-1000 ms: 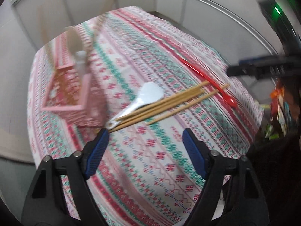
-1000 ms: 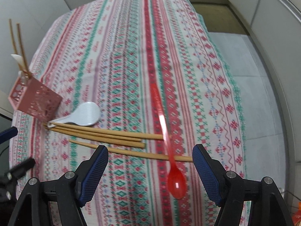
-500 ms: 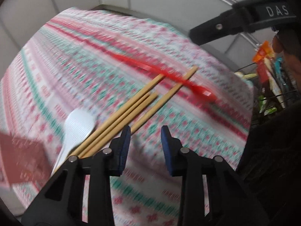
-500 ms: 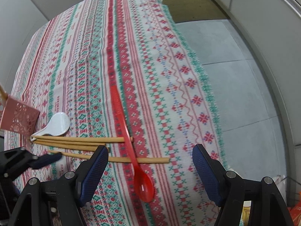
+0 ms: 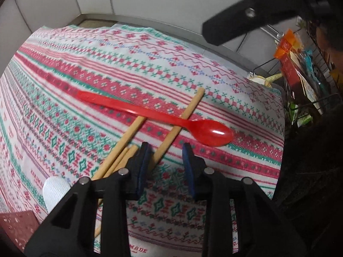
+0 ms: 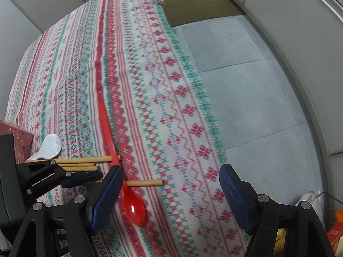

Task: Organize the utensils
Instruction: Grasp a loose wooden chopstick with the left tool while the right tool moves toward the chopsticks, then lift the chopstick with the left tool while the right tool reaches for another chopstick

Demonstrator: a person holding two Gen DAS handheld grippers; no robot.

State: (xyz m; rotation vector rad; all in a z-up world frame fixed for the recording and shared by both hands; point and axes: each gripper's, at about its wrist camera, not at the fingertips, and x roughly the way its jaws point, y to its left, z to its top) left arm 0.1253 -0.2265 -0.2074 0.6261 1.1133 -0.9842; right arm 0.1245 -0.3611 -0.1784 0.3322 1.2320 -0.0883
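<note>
left wrist view: we see the left gripper, wide a second ago, now narrowed and lowered astride the chopstick lying under the red spoon on the tablecloth, suggesting a pick for the pink holder, while the right gripper hovers wide.

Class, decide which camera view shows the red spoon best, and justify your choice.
The left wrist view: the red spoon lies whole, handle to bowl, crossing two chopsticks. In the right wrist view the right gripper's finger hides part of the spoon's neck.
</note>
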